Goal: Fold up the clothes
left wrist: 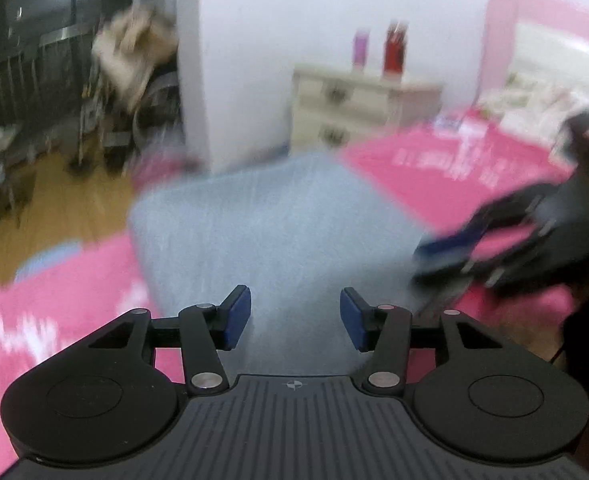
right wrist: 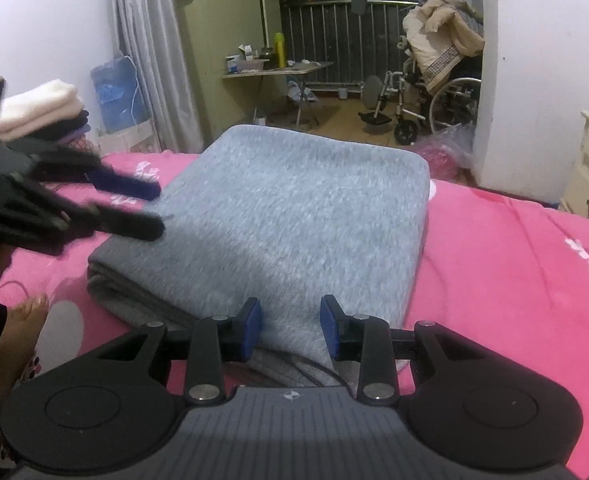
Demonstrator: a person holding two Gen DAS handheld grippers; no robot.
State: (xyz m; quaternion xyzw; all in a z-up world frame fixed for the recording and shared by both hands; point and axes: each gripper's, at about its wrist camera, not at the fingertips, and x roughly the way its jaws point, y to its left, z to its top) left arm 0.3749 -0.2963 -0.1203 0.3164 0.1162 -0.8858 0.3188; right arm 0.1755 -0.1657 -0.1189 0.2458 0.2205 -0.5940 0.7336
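My right hand-held gripper [right wrist: 290,328] jaws parted, empty, at near edge of grey garment [right wrist: 294,216]. Left hand-held gripper [left wrist: 294,318] same, gaping, holding nothing. Garment lies folded, layered, on pink bed [right wrist: 514,260]. Fold looks complete; can't judge next move.

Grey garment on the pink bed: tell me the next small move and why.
Probably lift the folded grey garment toward the folded stack beside the bed. It already lies in a neat rectangle, and both the left gripper and right gripper are open at its edges, gripping nothing.
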